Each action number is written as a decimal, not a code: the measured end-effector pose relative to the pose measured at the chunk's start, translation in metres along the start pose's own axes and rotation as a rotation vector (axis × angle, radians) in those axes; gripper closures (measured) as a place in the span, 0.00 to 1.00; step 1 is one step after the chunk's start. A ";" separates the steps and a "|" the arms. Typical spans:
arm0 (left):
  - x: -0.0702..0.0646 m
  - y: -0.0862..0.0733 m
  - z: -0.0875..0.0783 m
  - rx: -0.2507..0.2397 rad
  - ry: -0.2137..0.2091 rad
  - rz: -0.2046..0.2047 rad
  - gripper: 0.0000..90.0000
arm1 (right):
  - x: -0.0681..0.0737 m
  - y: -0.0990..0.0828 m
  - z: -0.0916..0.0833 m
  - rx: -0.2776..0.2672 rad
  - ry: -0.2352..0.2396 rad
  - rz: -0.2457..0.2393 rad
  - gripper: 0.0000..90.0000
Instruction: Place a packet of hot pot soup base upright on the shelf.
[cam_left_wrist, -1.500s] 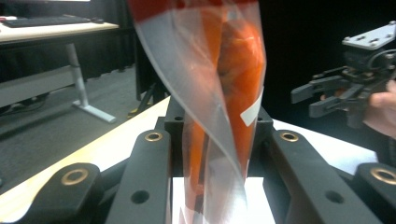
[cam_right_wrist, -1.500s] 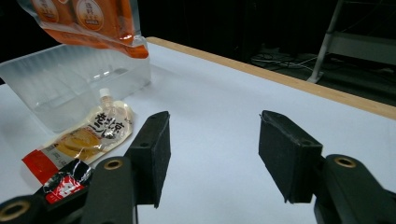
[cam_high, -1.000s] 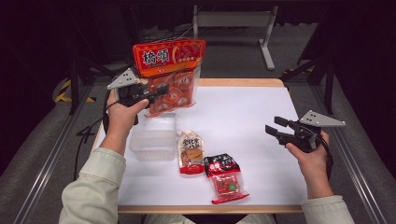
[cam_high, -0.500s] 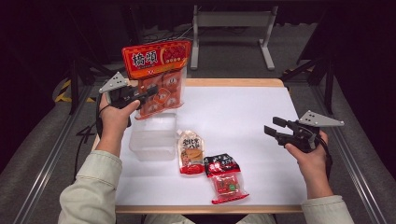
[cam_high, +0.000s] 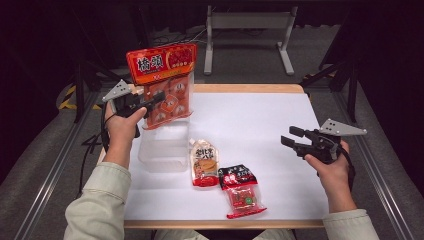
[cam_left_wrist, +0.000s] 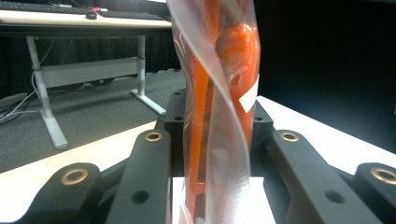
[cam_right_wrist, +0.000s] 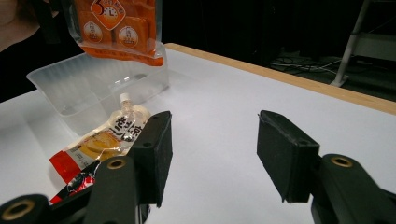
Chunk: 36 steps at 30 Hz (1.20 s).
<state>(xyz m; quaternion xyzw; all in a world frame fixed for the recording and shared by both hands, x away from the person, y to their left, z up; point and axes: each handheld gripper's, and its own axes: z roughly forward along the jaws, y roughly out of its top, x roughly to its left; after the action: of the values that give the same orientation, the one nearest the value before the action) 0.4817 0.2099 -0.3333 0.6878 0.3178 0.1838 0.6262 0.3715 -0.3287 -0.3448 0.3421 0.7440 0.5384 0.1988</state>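
Note:
My left gripper (cam_high: 156, 98) is shut on a large orange snack bag (cam_high: 165, 85), held upright in the air just above a clear plastic tub (cam_high: 162, 147). In the left gripper view the bag (cam_left_wrist: 219, 107) stands edge-on, pinched between the black jaws. In the right gripper view the bag's lower edge (cam_right_wrist: 119, 32) hangs over the tub (cam_right_wrist: 93, 88). My right gripper (cam_high: 291, 137) hovers open over the table's right side, nothing between its fingers (cam_right_wrist: 289, 158).
A spouted yellow pouch (cam_high: 204, 162) and a red-and-black packet (cam_high: 241, 190) lie on the white table (cam_high: 250, 125) in front of the tub. Beyond the table's wooden far edge is a dark floor with a metal desk frame (cam_high: 247, 30).
The left gripper has carried the orange bag leftward and down toward the tub. The right gripper has stayed where it was.

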 end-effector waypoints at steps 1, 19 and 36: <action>0.000 -0.001 0.000 -0.001 0.000 -0.001 0.78 | 0.000 0.000 0.000 0.000 0.001 -0.001 0.51; 0.003 -0.032 -0.003 0.019 0.064 -0.006 0.78 | 0.004 0.001 0.003 -0.003 0.047 -0.006 0.51; 0.003 -0.038 -0.008 0.040 0.113 -0.032 0.78 | 0.007 0.000 0.006 0.000 0.067 -0.014 0.51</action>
<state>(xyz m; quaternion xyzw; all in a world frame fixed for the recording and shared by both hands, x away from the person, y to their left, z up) 0.4714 0.2185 -0.3695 0.6834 0.3673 0.2058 0.5964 0.3711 -0.3196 -0.3464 0.3187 0.7526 0.5483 0.1773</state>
